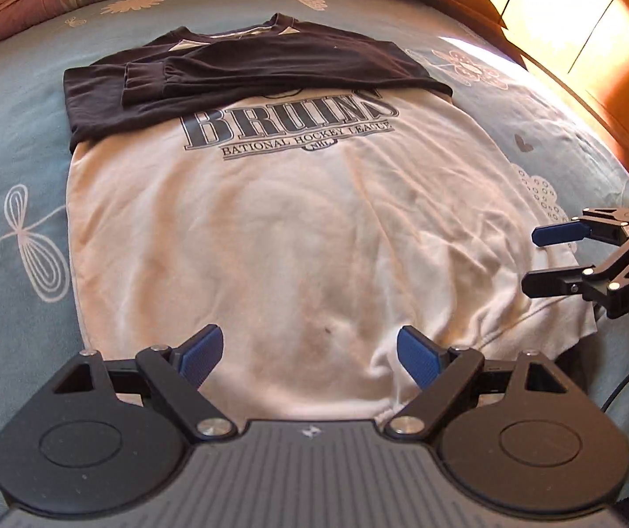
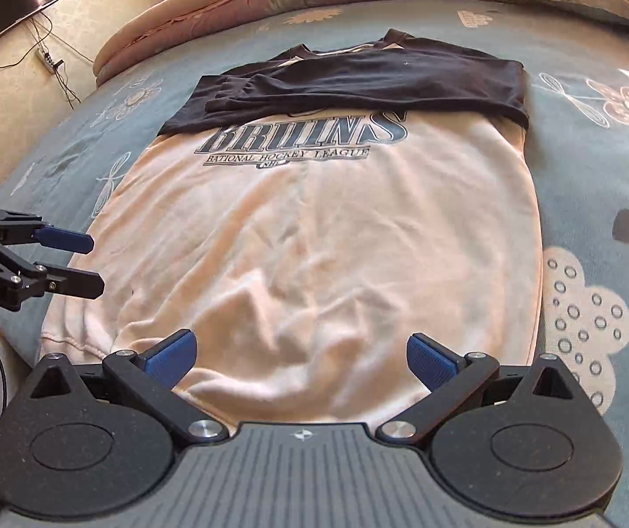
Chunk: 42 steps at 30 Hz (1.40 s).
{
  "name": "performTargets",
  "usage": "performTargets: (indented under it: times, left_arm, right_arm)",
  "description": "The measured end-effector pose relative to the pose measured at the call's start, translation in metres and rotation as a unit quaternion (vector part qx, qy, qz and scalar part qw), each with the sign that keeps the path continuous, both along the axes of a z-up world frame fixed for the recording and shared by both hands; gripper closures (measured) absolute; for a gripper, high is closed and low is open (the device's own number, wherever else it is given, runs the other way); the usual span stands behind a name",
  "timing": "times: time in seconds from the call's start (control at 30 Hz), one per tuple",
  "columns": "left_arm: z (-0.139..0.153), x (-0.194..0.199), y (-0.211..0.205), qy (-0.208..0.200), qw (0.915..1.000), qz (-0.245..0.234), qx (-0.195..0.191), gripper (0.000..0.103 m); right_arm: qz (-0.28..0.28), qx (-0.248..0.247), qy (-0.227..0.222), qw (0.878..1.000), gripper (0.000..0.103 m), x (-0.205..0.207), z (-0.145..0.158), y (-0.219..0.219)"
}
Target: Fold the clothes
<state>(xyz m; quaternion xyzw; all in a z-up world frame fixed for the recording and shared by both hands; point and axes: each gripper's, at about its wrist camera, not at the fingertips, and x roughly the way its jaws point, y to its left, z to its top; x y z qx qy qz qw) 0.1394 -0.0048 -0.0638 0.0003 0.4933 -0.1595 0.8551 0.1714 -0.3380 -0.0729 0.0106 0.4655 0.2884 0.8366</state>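
I see the white sweatshirt (image 1: 279, 237) lying flat on the blue bedspread (image 1: 10, 163), its dark sleeves (image 1: 244, 75) folded across the top. Its bottom edge is nearest to me and a bit wrinkled. There is bare bed on both sides of it, and a wooden headboard (image 1: 587, 44) far off on the right. My left gripper (image 1: 310, 350) hangs low over the hem, fingers spread wide, holding nothing. My right gripper (image 2: 299, 354) hangs over the hem too, also wide apart and empty.
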Motion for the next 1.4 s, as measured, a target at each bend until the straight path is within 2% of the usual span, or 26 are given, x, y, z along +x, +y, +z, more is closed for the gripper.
performTargets:
  times: [0.07, 0.13, 0.2, 0.37, 0.47, 0.57, 0.7, 0.9, 1.07, 1.17, 1.27, 1.4]
  left_arm:
    - [-0.010, -0.014, 0.008, 0.010, 0.9995, 0.023, -0.018, 0.017]
    - [-0.019, -0.031, 0.019, 0.015, 0.9973, 0.045, -0.056, 0.014]
    - [-0.021, -0.045, 0.024, 0.009, 0.9960, 0.045, -0.076, 0.011]
    - [-0.008, -0.054, 0.014, 0.003, 0.9985, 0.023, -0.050, 0.011]
    - [-0.010, -0.054, 0.005, 0.004, 0.9991, 0.008, -0.041, 0.011]
    - [-0.018, -0.058, 0.005, 0.015, 0.9989, 0.021, -0.038, 0.011]
    - [-0.009, -0.059, 0.013, 0.002, 0.9974, 0.040, -0.060, 0.011]
    - [-0.008, -0.031, 0.023, -0.013, 0.9952, 0.068, -0.069, 0.011]
    - [-0.020, -0.020, 0.033, 0.002, 0.9916, 0.089, -0.095, 0.009]
    - [-0.023, -0.019, 0.041, 0.004, 0.9880, 0.099, -0.118, 0.008]
    - [-0.024, -0.019, 0.049, 0.004, 0.9836, 0.108, -0.144, 0.008]
    - [-0.024, -0.016, 0.056, 0.012, 0.9776, 0.122, -0.171, 0.008]
  right_arm:
    - [-0.008, 0.000, -0.002, 1.000, 0.000, -0.013, -0.005, -0.007]
    - [-0.016, 0.000, -0.005, 1.000, 0.000, -0.025, -0.010, -0.014]
    - [-0.024, 0.000, -0.007, 1.000, 0.000, -0.038, -0.015, -0.021]
    - [-0.049, 0.018, -0.005, 0.999, 0.000, -0.042, -0.019, -0.036]
    - [-0.058, 0.036, -0.003, 0.998, 0.000, -0.039, -0.019, -0.041]
    - [-0.068, 0.047, 0.001, 0.997, 0.000, -0.038, -0.017, -0.044]
    - [-0.075, 0.047, -0.003, 0.996, 0.000, -0.037, -0.014, -0.043]
    - [-0.074, 0.050, -0.048, 0.995, 0.000, -0.023, 0.000, -0.028]
    - [-0.044, 0.027, -0.105, 0.993, 0.000, 0.027, 0.027, -0.005]
    - [-0.048, 0.039, -0.117, 0.991, 0.000, 0.075, 0.037, -0.007]
    - [-0.072, 0.062, -0.085, 0.992, 0.000, 0.137, 0.033, -0.016]
    - [-0.108, 0.105, -0.023, 0.988, 0.000, 0.201, 0.006, -0.027]
